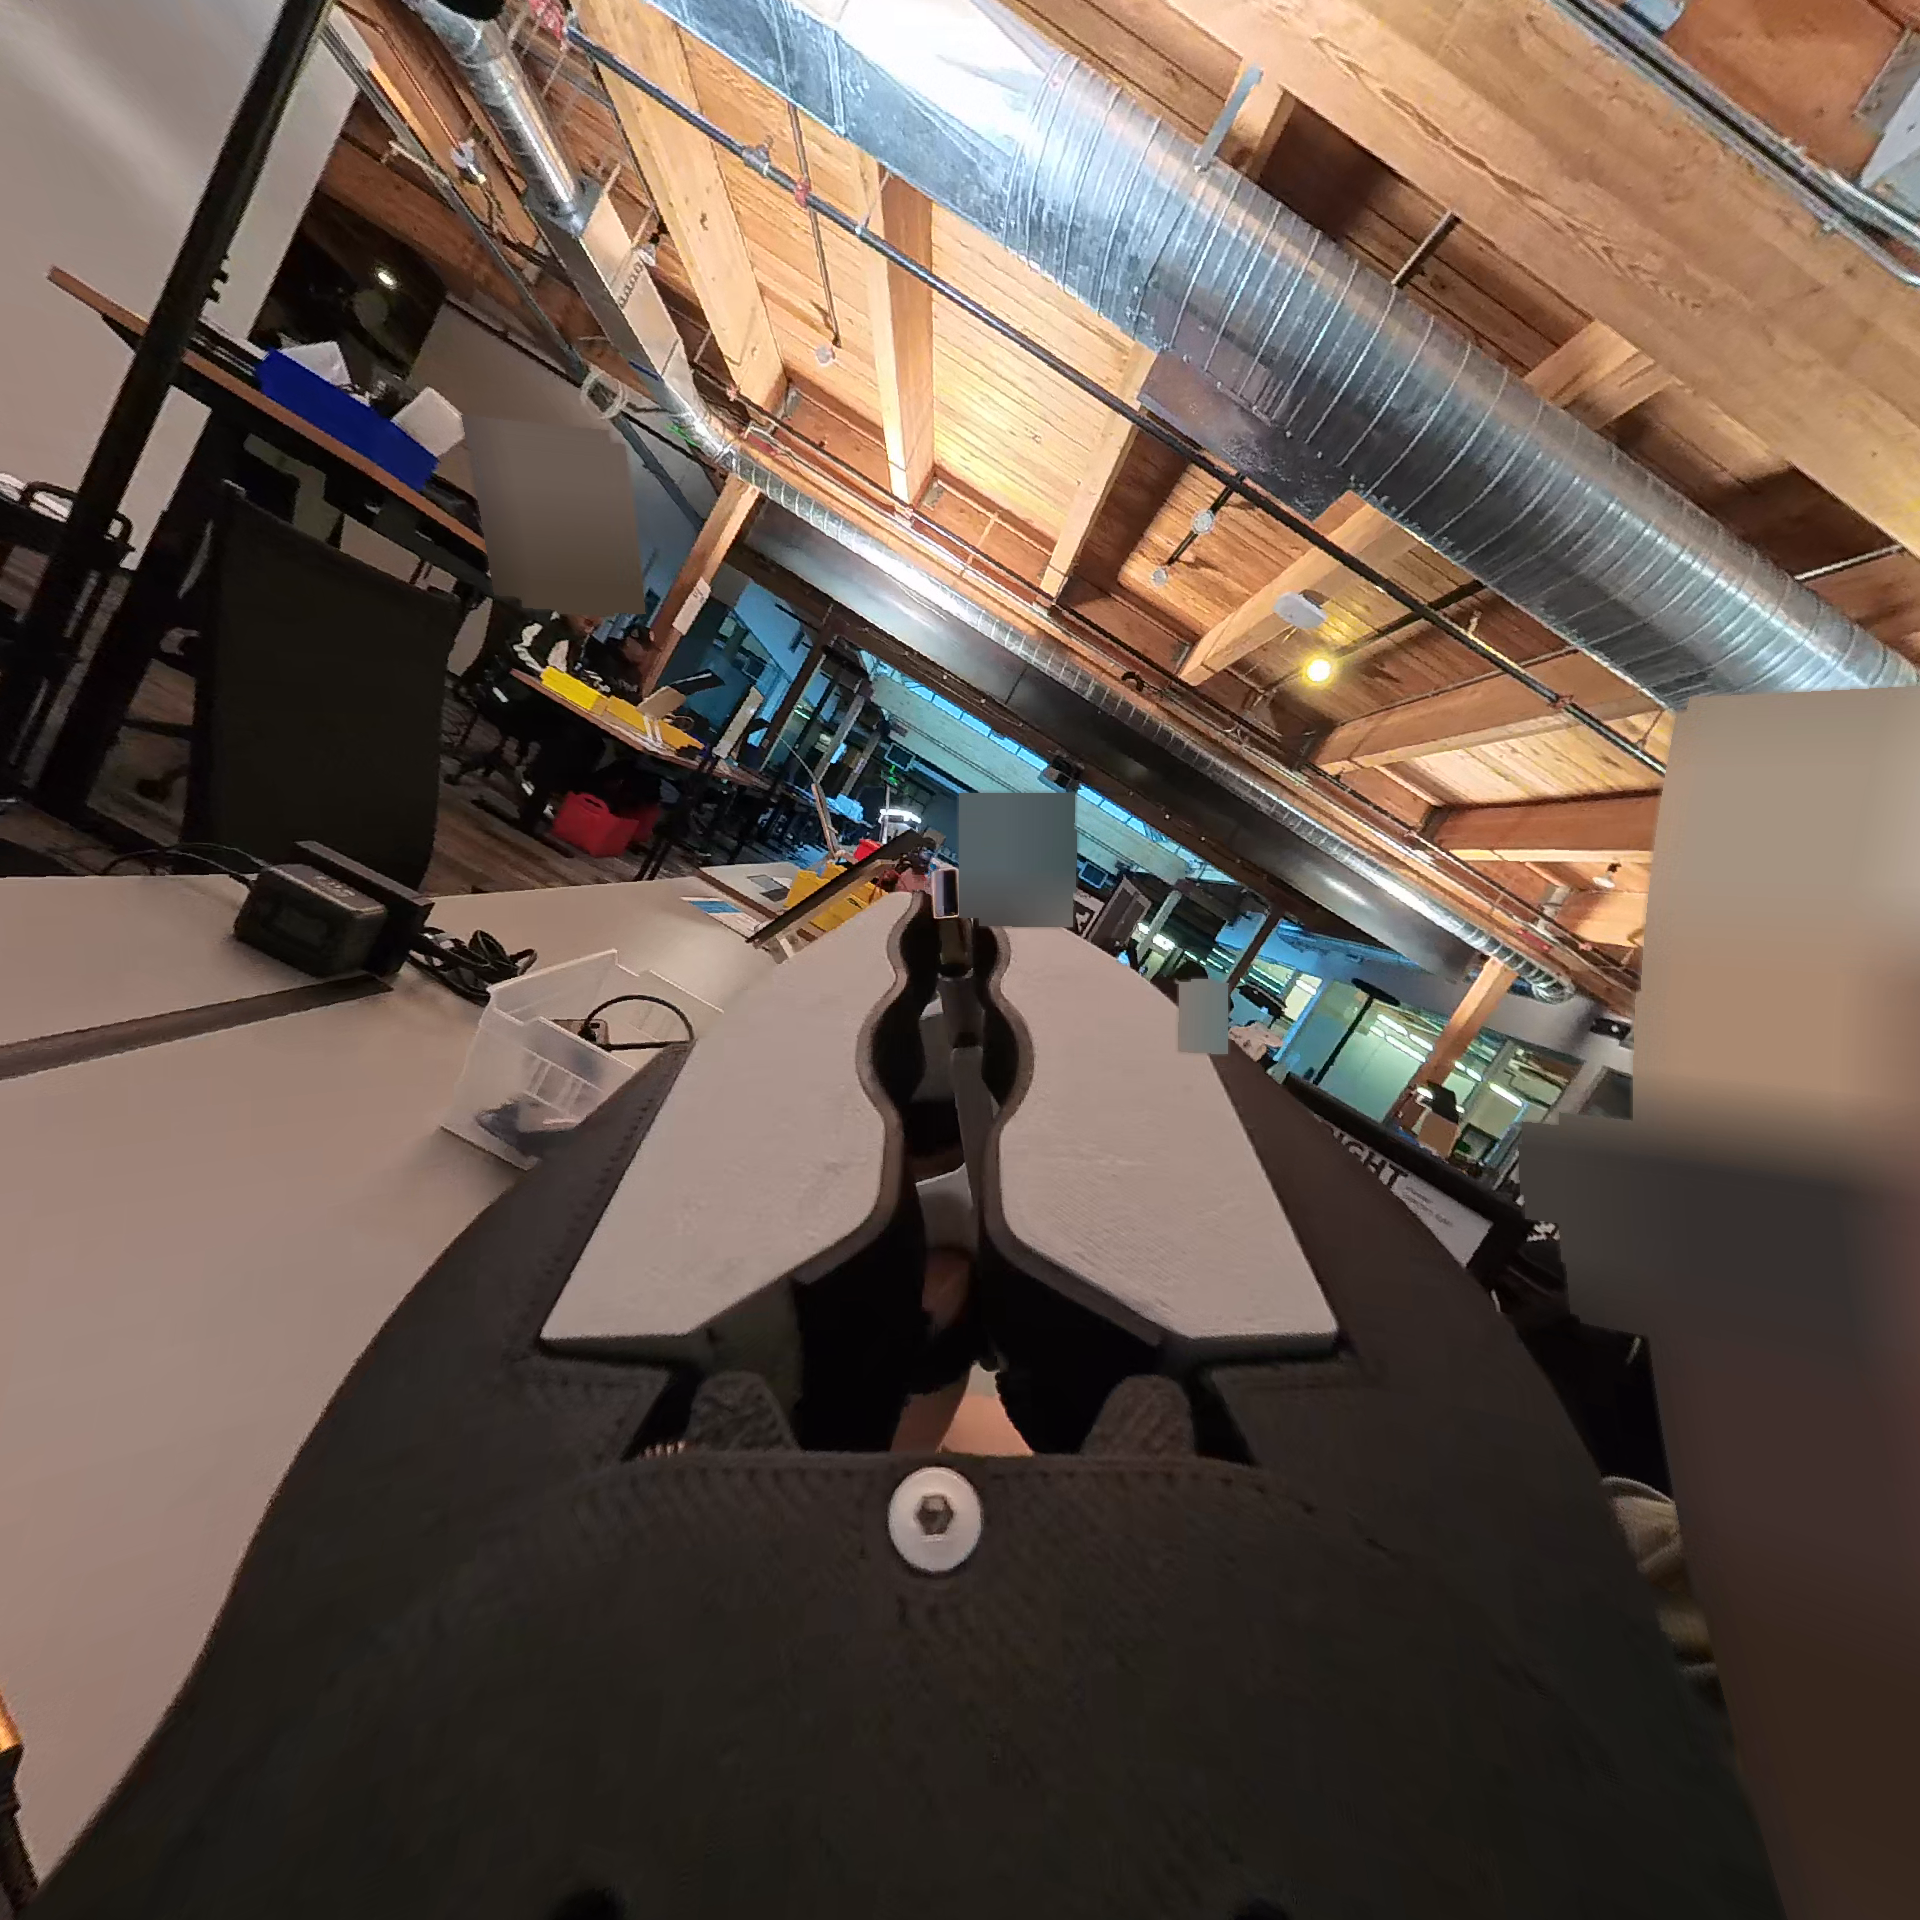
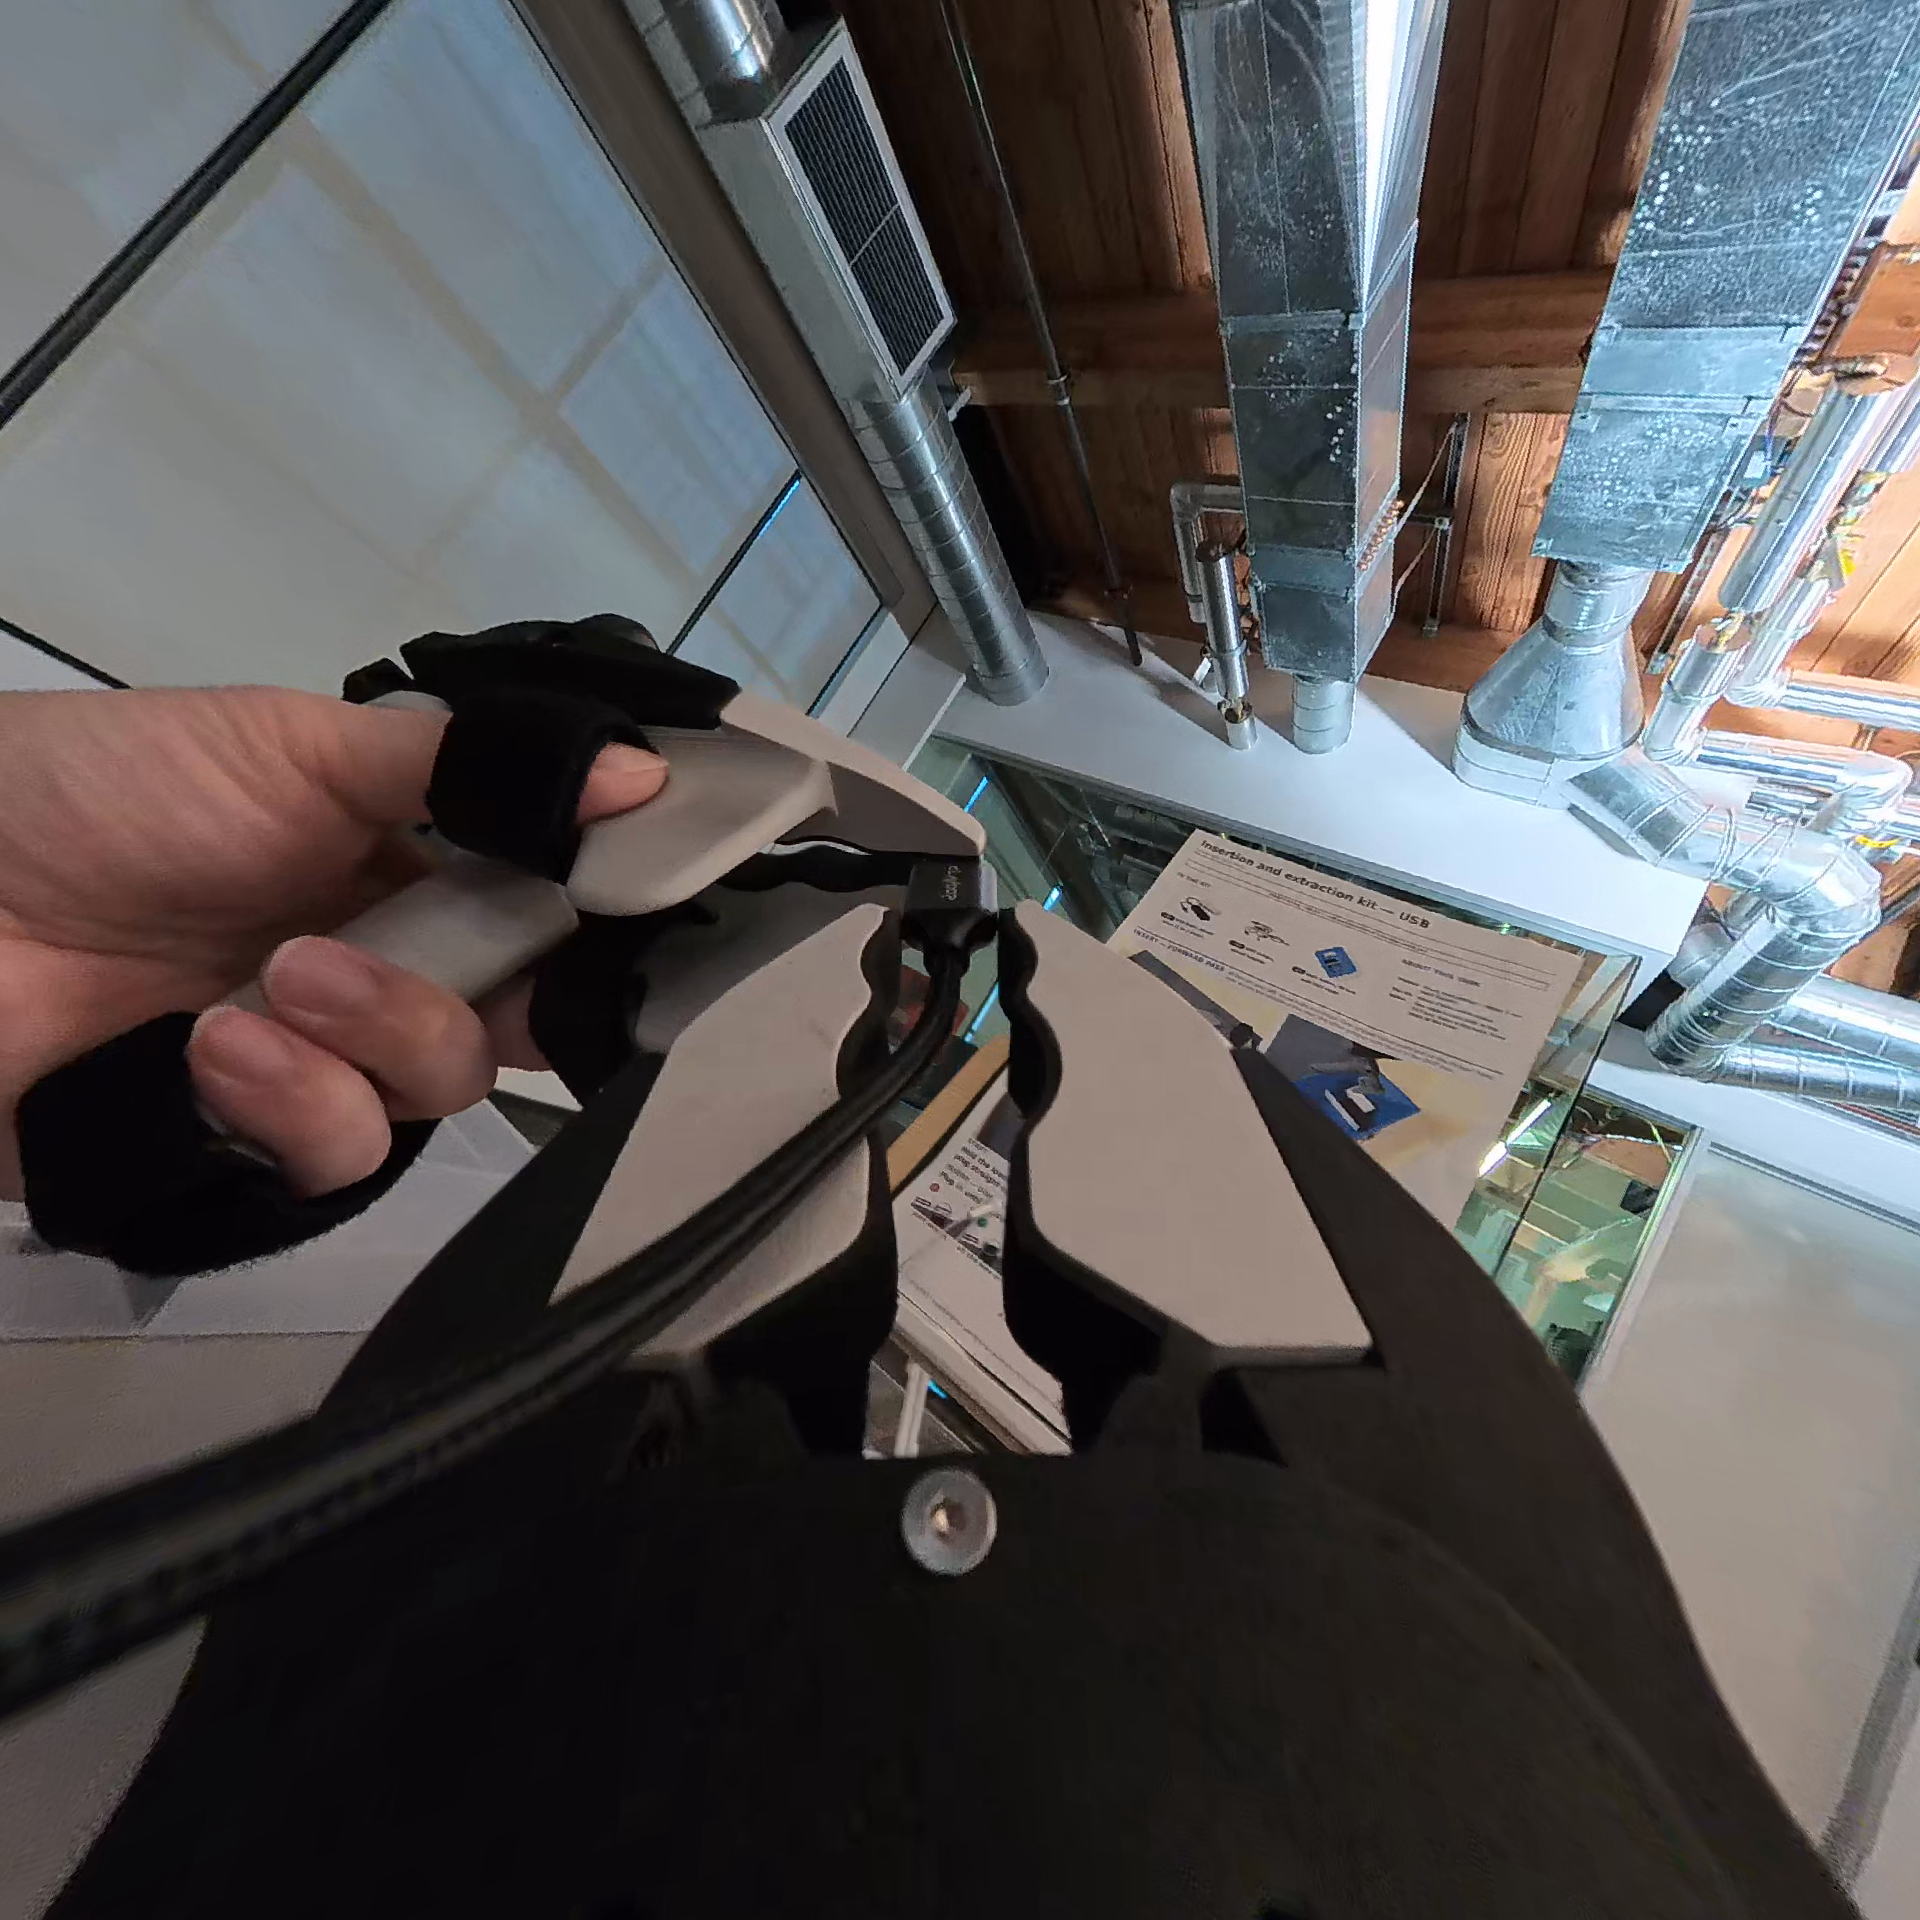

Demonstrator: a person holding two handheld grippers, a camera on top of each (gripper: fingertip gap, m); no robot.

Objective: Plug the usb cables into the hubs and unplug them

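In the left wrist view my left gripper (image 1: 943, 920) is shut on a black USB plug (image 1: 945, 896). Its blue-tongued metal end pokes out past the fingertips, and its cable (image 1: 971, 1101) runs back between the fingers. The right wrist view shows the same plug (image 2: 943, 883) raised in the air. The left gripper (image 2: 935, 847), held by a gloved hand (image 2: 208, 883), grips the plug from the left. My right gripper (image 2: 951, 920) is closed to the width of the plug's boot, with both tips against it. The black cable (image 2: 623, 1299) trails down-left across my left finger.
A dark grey box (image 1: 301, 920) with cords sits on the pale table (image 1: 208, 1247) at the left. A clear plastic bin (image 1: 540, 1060) beside it holds cables. A printed instruction sheet (image 2: 1351, 987) stands behind the right gripper. Ducts and wooden beams are overhead. Both grippers' tips are close together, under 4 cm apart.
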